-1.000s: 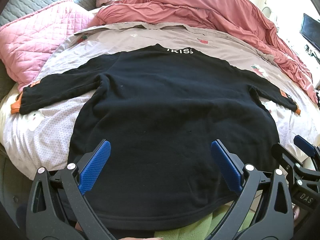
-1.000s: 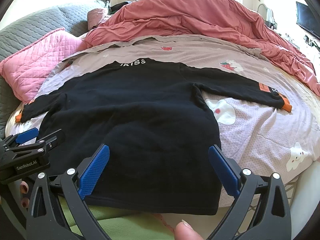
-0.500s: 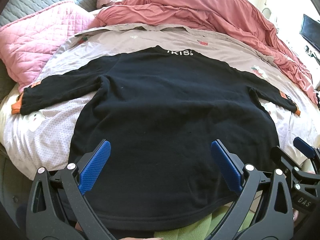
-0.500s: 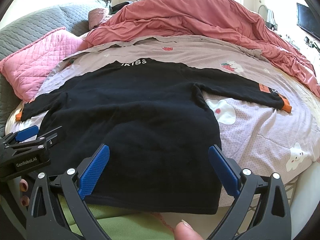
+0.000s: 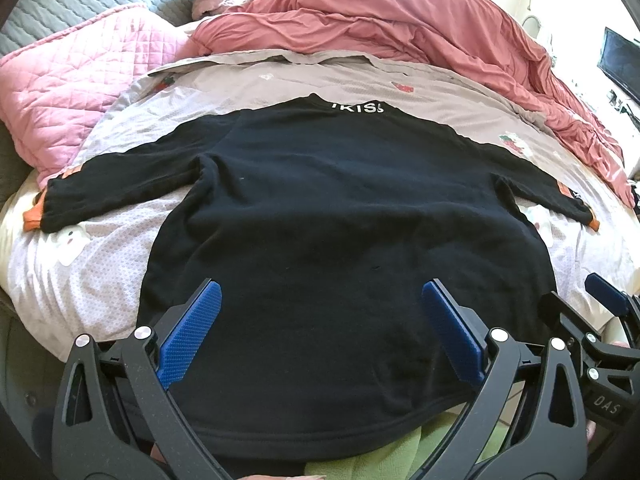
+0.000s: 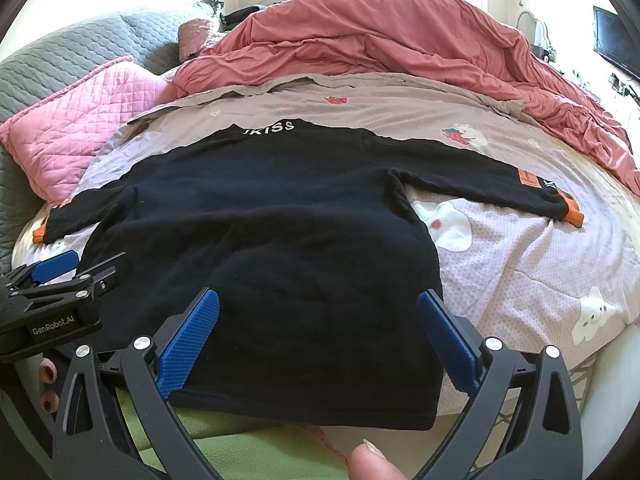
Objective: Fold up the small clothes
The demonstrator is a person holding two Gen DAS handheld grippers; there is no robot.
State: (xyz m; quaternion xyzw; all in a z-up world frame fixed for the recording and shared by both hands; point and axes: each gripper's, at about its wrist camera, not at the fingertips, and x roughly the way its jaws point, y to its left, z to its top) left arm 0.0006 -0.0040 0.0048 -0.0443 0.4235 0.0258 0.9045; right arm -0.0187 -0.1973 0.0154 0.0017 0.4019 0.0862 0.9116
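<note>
Left wrist view: black sweatshirt point(image 5: 340, 248) flat on bed point(image 5: 80, 280); left tongs point(image 5: 320, 320) and right tongs point(image 6: 320, 320) apart.

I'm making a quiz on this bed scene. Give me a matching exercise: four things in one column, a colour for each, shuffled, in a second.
Things:
1. sweater
2. pillow
3. cuffs
4. left gripper pads

Colours:
A. orange
B. blue
C. black
D. pink

Pairs: 1-C, 2-D, 3-A, 4-B
</note>
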